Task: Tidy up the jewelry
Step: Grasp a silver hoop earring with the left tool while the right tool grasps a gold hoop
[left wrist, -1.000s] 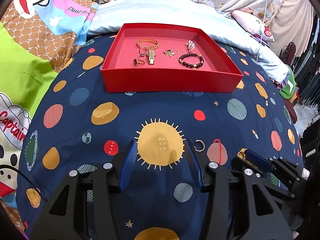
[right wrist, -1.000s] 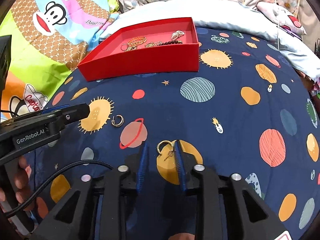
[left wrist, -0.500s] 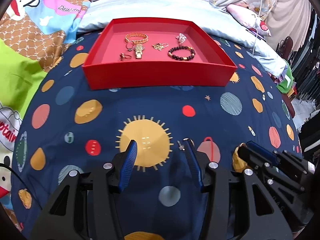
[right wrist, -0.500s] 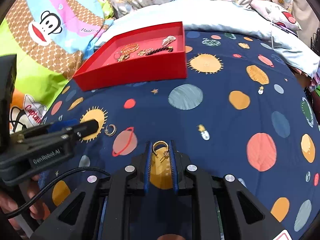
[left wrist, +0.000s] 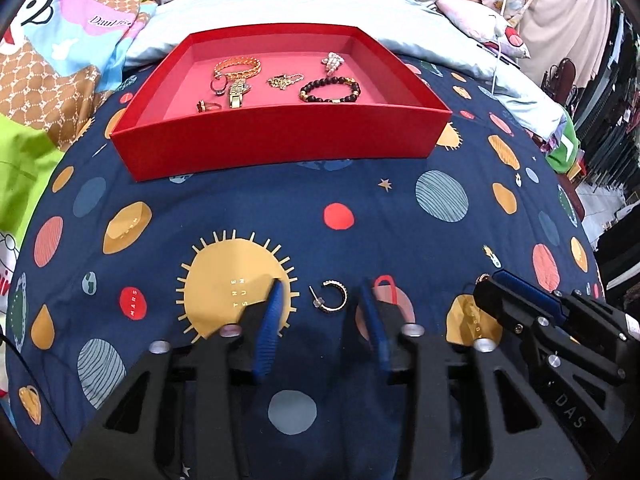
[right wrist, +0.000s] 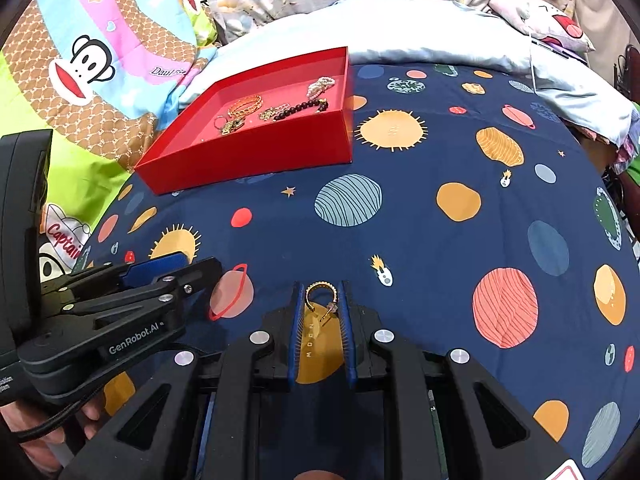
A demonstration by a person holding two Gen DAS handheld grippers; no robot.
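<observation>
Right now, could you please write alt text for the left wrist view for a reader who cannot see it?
The open left gripper straddles a hoop earring lying on a navy planet-print sheet. Beyond it sits a red tray holding bracelets, rings and chains. The right gripper enters at lower right.

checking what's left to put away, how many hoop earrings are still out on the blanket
2: one hoop earring between the left gripper's open fingers, the other earring pinched in the right gripper.
</observation>
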